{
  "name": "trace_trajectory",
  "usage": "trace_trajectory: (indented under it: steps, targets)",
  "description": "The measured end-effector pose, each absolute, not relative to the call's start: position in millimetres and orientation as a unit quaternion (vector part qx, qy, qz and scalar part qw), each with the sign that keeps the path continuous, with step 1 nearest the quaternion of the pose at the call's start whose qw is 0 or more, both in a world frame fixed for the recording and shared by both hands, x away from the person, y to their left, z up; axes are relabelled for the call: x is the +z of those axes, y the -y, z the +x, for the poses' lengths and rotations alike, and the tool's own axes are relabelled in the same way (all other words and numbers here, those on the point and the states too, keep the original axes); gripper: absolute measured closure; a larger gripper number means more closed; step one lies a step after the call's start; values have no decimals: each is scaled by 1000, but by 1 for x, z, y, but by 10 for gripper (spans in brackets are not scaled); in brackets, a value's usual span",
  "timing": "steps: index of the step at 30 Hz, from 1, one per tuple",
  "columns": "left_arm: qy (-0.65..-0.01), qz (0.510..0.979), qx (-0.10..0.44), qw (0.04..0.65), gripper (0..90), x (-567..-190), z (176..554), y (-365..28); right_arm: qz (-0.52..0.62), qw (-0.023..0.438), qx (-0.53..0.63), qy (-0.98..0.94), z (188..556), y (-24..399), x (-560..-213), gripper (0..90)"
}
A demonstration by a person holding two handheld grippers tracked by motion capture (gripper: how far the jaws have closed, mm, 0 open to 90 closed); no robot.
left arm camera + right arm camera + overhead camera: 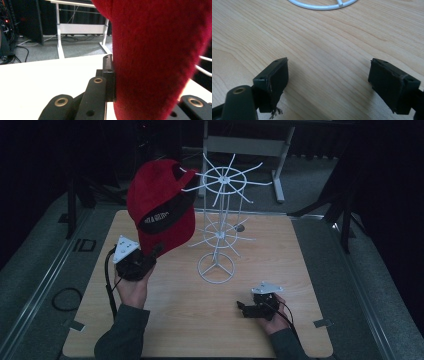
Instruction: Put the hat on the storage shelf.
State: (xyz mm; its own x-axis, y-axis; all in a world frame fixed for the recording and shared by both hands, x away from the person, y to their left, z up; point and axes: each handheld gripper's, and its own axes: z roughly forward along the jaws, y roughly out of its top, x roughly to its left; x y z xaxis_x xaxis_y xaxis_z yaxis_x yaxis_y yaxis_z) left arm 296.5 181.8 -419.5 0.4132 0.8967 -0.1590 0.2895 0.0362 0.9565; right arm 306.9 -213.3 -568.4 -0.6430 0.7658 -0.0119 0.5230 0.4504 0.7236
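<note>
Red cap (160, 202) held up over the far-left part of the table (310, 270), just above and beyond the left gripper (150, 254), brim end clamped between its jaws — red fabric pressed against the black pad (110, 80) in the left gripper view. Crown touching a hook of the white wire stand (220, 220). Felt-like red, with a dark band bearing pale lettering. Right gripper (245, 309) near the front-right edge, jaws apart, holding nothing.

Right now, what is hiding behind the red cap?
The red cap, gripped by the left gripper, covers part of the white wire rack. One hook tip pokes out at its top; the arms behind it are hidden.
</note>
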Motion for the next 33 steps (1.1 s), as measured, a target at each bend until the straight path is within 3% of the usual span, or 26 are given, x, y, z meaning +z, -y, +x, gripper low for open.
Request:
trace_trajectory:
  steps: [26,30,33]
  targets:
    - [-448,673,257,529,836,-455,287,-170,385,172,355,-834,307,213,-569,163]
    - [-445,681,254,523,813,-459,286,-171,385,172,355,-834,307,213,-569,163]
    - [-445,683,253,521,748,-462,285,-171,387,172,355,-834,307,213,-569,163]
